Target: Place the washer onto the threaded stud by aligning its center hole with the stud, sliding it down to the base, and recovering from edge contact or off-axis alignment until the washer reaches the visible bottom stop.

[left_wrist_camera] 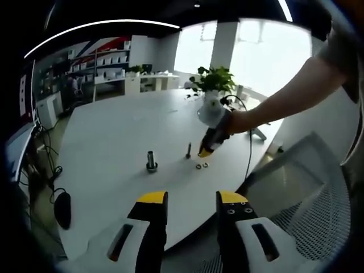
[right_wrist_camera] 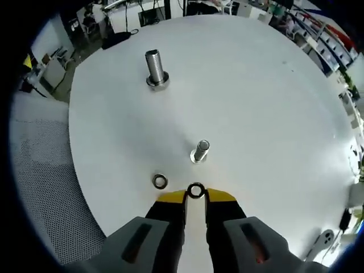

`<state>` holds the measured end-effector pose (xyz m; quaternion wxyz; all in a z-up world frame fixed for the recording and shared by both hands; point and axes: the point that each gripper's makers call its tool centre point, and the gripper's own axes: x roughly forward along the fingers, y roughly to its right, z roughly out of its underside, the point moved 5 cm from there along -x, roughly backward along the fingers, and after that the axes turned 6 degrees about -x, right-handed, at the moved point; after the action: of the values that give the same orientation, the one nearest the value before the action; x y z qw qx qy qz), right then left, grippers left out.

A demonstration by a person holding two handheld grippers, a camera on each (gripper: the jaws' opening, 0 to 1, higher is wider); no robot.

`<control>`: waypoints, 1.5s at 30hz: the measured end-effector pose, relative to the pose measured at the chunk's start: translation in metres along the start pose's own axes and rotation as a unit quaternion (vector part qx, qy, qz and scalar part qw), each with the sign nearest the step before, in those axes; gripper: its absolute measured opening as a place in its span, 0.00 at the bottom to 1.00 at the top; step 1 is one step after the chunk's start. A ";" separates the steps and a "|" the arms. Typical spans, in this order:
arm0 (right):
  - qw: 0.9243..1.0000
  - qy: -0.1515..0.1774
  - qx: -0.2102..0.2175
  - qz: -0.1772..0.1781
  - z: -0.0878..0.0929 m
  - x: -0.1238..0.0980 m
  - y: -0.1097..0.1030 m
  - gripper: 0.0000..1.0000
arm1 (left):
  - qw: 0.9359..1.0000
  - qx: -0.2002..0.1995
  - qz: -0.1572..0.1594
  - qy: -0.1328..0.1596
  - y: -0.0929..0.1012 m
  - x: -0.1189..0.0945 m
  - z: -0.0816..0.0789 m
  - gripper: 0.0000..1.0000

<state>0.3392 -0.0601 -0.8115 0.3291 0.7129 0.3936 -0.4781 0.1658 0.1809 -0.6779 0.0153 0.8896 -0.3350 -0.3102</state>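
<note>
With right gripper (right_wrist_camera: 195,196) fingers nearly together at the small steel ring washer (right_wrist_camera: 195,190), we judge pickup underway; left gripper (left_wrist_camera: 193,200) fingers apart, idle.

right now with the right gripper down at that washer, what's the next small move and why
Probably close the right gripper on the washer and lift it. The washer lies flat on the white table right at the jaw tips, which stand narrowly apart, so it does not look gripped yet. The small threaded stud stands upright just beyond it, and a second washer lies beside it.
</note>
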 end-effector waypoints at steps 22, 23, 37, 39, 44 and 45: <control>0.996 0.083 -0.039 0.025 -0.032 -0.033 0.009 0.14 | 1.000 0.008 0.000 -0.001 0.001 0.000 0.000 0.32; 0.995 0.088 -0.052 0.023 -0.035 -0.032 0.008 0.14 | 1.000 0.008 0.000 -0.001 0.001 0.000 0.000 0.32; 0.994 0.077 -0.078 0.025 -0.046 -0.027 0.006 0.14 | 1.000 0.008 0.000 0.003 0.001 0.000 -0.001 0.32; 0.994 0.075 -0.080 0.024 -0.047 -0.026 0.006 0.14 | 1.000 0.007 0.000 0.004 0.001 -0.001 -0.001 0.32; 0.994 0.064 -0.085 0.020 -0.043 -0.018 0.006 0.14 | 1.000 0.006 0.000 0.004 0.001 -0.001 -0.001 0.31; 0.994 0.062 -0.086 0.020 -0.042 -0.017 0.006 0.14 | 1.000 0.005 -0.001 0.004 0.001 -0.001 -0.001 0.31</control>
<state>0.3581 -0.0314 -0.7810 0.3732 0.7180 0.4389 -0.3905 0.1653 0.1807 -0.6768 0.0117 0.8911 -0.3360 -0.3046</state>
